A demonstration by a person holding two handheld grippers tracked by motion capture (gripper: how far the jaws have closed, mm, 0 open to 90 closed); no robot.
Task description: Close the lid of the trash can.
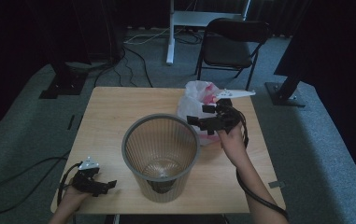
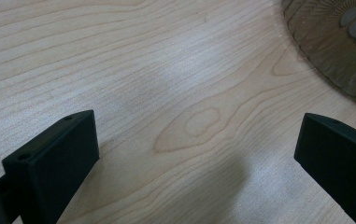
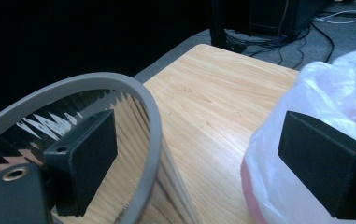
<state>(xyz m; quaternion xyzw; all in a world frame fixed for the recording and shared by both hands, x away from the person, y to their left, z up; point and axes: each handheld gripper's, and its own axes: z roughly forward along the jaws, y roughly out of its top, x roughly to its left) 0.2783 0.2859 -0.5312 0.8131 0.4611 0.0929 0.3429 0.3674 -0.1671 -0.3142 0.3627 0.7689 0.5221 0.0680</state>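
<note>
Wooden table (image 2: pixel 166 70) grain under the left gripper (image 2: pixel 196 154); overhead, right gripper (image 1: pixel 202 115) reaches bag (image 1: pixel 195 93).

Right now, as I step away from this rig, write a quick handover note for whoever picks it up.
Left gripper: open, holding nothing, low over the table at the near left, beside the bin.
Right gripper: open, holding nothing, raised between the bin's rim and the plastic bag.
Things: grey slatted waste bin upright mid-table, something dark at its bottom. The translucent white bag, with something pink inside, sits at the far right, just behind the bin.
Done: nothing gripped yet; bag not in the bin.
Left: probably grip the bag and bring it to the bin.
</note>
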